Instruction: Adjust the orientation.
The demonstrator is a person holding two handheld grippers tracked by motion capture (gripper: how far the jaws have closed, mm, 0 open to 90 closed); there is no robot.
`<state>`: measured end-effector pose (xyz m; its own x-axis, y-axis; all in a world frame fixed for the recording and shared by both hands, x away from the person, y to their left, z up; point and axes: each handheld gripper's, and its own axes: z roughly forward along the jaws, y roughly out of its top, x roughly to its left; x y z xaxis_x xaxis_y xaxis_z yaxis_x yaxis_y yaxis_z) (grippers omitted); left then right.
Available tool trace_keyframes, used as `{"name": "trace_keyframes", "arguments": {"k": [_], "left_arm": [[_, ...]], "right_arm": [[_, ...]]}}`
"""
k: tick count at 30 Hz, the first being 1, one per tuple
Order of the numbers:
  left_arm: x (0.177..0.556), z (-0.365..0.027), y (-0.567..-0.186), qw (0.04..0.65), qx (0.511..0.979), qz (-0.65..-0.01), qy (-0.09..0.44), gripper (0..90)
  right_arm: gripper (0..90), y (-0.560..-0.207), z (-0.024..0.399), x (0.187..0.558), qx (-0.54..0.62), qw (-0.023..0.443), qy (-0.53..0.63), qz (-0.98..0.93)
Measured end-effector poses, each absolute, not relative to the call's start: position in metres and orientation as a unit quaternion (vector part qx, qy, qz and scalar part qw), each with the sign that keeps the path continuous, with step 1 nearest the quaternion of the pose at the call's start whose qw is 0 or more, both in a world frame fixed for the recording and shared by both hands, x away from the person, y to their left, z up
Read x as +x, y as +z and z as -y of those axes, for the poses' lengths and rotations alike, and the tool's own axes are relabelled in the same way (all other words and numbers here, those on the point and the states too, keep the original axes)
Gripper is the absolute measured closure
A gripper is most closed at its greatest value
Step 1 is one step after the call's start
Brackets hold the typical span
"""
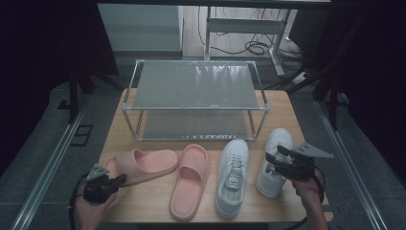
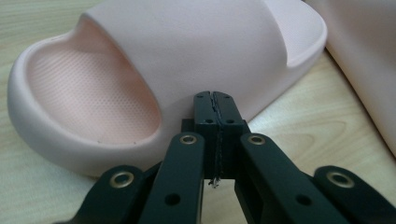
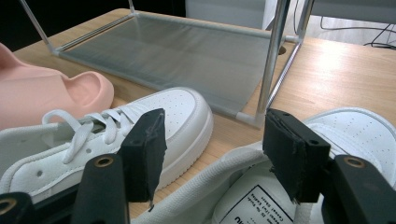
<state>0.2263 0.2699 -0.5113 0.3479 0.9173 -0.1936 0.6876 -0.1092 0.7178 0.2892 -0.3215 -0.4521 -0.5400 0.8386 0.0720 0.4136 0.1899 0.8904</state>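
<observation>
Wooden table [image 1: 143, 201], rack [image 1: 196, 86], four shoes

A pale wooden table [image 1: 282, 103] with rounded corners stands on a grey speckled floor [image 1: 33, 139], dim all round. Beyond the left tongs [image 1: 103, 184], a metal floor rail [image 1: 52, 158] runs along the table's side; another rail [image 1: 352, 158] runs outside the right tongs [image 1: 282, 163]. Far ahead of both, past the table's far edge, a grey metal desk frame [image 1: 244, 26] stands over a tangle of black cables [image 1: 256, 47], beside a pale cabinet [image 1: 139, 26]. Dark curtains [image 1: 43, 43] close both sides.
</observation>
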Motion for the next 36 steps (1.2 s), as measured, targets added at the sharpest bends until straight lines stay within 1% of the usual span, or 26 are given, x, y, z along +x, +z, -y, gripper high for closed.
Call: {"name": "trace_keyframes", "arguments": {"k": [6,9,14,19,23,30,31,36], "left_arm": [[0.226,-0.268,-0.508,0.380,0.727,-0.551,0.154,89.9],[0.220,-0.255,-0.499,0.388,0.733,-0.536,0.156,89.3],[0.222,-0.238,-0.489,0.395,0.743,-0.516,0.162,89.4],[0.244,-0.212,-0.481,0.387,0.755,-0.505,0.159,90.0],[0.258,-0.197,-0.485,0.376,0.761,-0.504,0.157,90.0],[0.267,-0.193,-0.490,0.358,0.765,-0.511,0.161,90.0],[0.267,-0.195,-0.492,0.356,0.764,-0.514,0.160,90.0],[0.266,-0.198,-0.498,0.352,0.764,-0.518,0.157,90.0]], "right_arm": [[40.4,-0.453,0.321,0.290,0.423,0.223,0.471,-0.741],[40.4,-0.454,0.321,0.290,0.425,0.223,0.472,-0.739],[40.5,-0.453,0.321,0.289,0.424,0.224,0.473,-0.739],[40.5,-0.454,0.321,0.290,0.424,0.223,0.471,-0.741],[40.4,-0.455,0.320,0.290,0.423,0.223,0.471,-0.741],[40.7,-0.454,0.322,0.290,0.424,0.225,0.472,-0.739],[41.0,-0.452,0.322,0.288,0.423,0.233,0.476,-0.734],[41.0,-0.446,0.323,0.285,0.419,0.239,0.485,-0.730]]}}
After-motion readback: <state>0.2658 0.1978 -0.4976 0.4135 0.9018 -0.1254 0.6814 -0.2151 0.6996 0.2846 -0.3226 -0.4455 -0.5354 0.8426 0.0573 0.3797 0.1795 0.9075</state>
